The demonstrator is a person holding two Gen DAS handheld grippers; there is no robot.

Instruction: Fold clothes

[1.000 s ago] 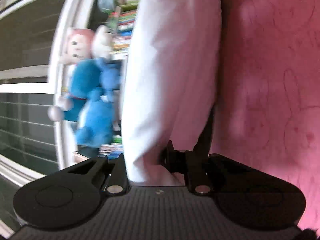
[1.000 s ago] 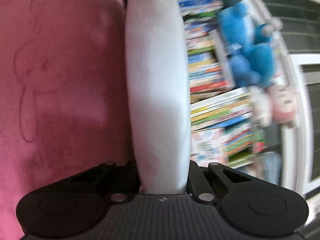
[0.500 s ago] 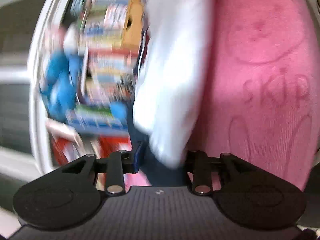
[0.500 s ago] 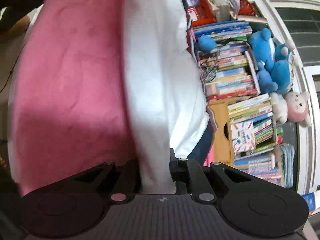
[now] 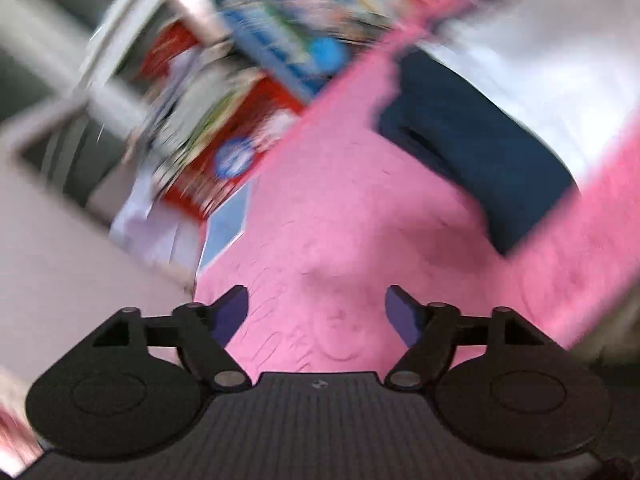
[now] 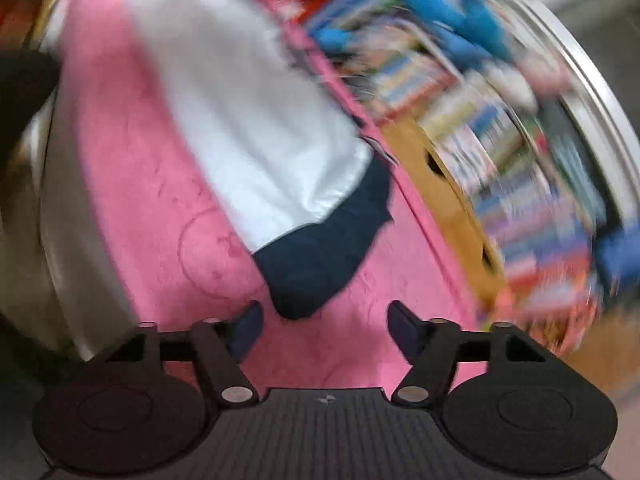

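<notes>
Both claws have just been opening, and nothing sits between their pads now. The left claw [image 5: 316, 308] stands apart over bare pink blanket [image 5: 340, 208]; the right claw [image 6: 324, 320] stands apart too, the navy end of the garment [image 6: 320, 256] just beyond its fingertips. The white-and-navy garment lies released on the blanket, near the edge that runs along the bookshelf [image 6: 500, 128]. Judging from this, the dropped cloth may settle crooked or bunched, spoiling the fold, since both frames are blurred. Only the right view shows the garment's long white stretch; the left shows mostly its navy part [image 5: 472, 152].
</notes>
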